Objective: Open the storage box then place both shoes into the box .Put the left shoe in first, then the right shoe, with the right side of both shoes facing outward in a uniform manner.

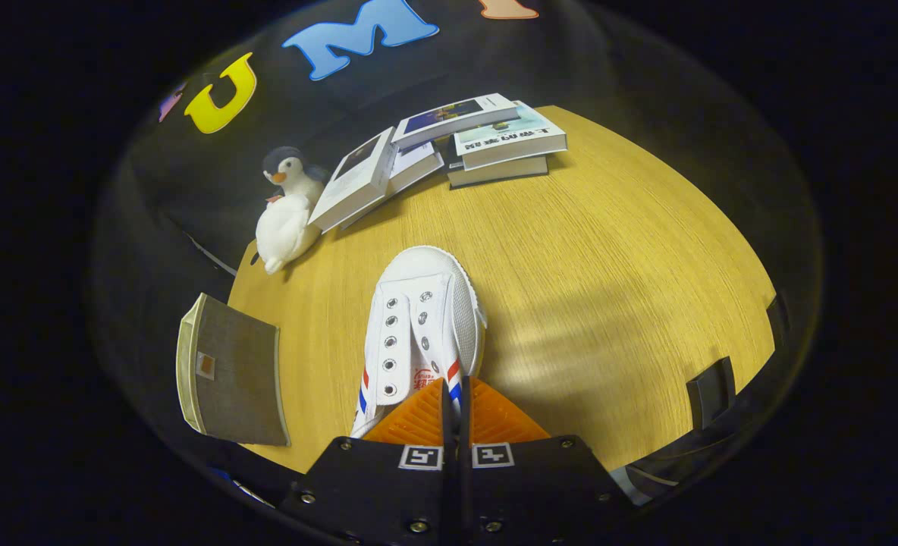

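Wooden table (608, 250), books (449, 152) and penguin (286, 212) along its far edge. Gripper (456, 409) is clenched on the shoe (422, 326) at its rear collar, toe pointing away, likely held for carrying to the box. Grey box (229, 371) sits at the left edge, apparently folded flat.

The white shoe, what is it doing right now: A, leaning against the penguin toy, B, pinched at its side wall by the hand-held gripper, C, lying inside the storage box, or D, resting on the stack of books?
B: the hand-held gripper has both fingers closed together on the white shoe at its striped side wall.
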Demonstrator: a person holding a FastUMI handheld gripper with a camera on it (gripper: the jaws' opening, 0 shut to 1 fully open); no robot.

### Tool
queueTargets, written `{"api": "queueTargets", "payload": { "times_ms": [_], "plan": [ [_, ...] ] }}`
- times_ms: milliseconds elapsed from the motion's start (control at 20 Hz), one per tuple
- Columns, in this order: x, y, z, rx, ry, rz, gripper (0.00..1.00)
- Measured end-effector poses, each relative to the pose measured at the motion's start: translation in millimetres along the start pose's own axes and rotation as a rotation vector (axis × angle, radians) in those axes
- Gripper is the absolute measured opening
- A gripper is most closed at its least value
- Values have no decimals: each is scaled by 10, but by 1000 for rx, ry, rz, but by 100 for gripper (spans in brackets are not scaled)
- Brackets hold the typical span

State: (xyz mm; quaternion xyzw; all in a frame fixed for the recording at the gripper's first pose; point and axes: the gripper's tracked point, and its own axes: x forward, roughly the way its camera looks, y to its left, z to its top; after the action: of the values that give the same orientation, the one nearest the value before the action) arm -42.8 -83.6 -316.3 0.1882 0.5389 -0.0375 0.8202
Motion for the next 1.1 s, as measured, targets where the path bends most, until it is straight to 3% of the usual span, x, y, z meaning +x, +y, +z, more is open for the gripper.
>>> {"api": "queueTargets", "payload": {
  "times_ms": [1100],
  "plan": [
    [-378, 2426, -100, -107, 17, 211, 0]
  ]
}}
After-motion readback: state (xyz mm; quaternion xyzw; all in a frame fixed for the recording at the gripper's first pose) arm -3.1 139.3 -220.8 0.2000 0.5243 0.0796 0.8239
